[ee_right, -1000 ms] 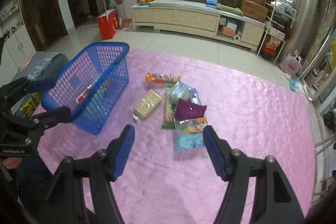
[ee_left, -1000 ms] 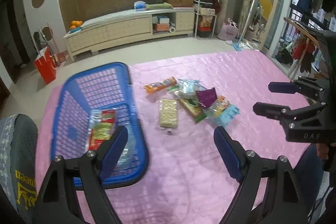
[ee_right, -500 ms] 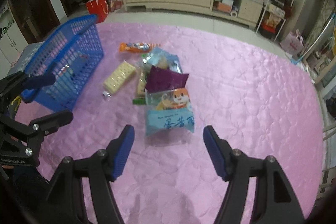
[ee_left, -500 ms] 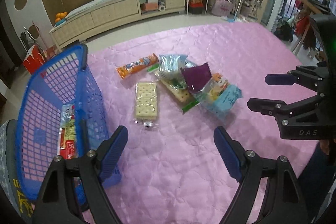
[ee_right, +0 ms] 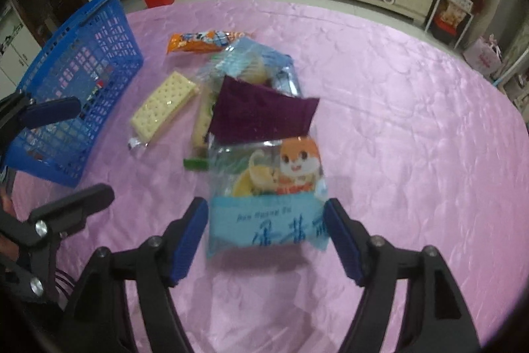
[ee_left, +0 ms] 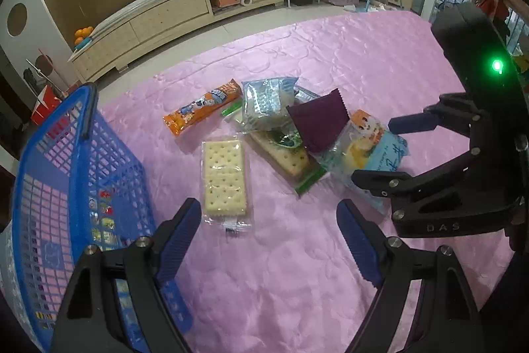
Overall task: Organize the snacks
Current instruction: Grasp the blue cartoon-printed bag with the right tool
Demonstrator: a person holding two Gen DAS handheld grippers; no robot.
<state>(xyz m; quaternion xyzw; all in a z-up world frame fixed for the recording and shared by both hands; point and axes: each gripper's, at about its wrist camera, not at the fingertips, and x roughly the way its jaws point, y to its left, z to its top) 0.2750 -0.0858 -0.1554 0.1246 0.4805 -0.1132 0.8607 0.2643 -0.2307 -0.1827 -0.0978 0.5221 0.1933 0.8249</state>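
Both tongs have come down closer to the pink-clothed tabletop [ee_left: 330,62] than a second ago; the snack pile now fills far more of each view. The right tongs [ee_right: 266,230], whose jaws have just been opening wider, straddle the near end of the light-blue packet with the orange cartoon animal [ee_right: 271,204], a pad on either side and no visible press on the wrapper. That packet lay well ahead of the jaws before. The left tongs [ee_left: 269,234] stand wide apart with nothing between them, just short of the clear-wrapped cracker pack [ee_left: 224,177]; earlier they hung over the blue basket [ee_left: 82,167], which now sits off to their left with wrapped packets inside. The remaining snacks lie where they did: an orange bar [ee_left: 201,111] at the far side, a silvery-blue bag [ee_left: 264,101], a purple sachet [ee_left: 319,121] overlapping the light-blue packet, and a green-edged cracker pack [ee_left: 287,157] underneath.
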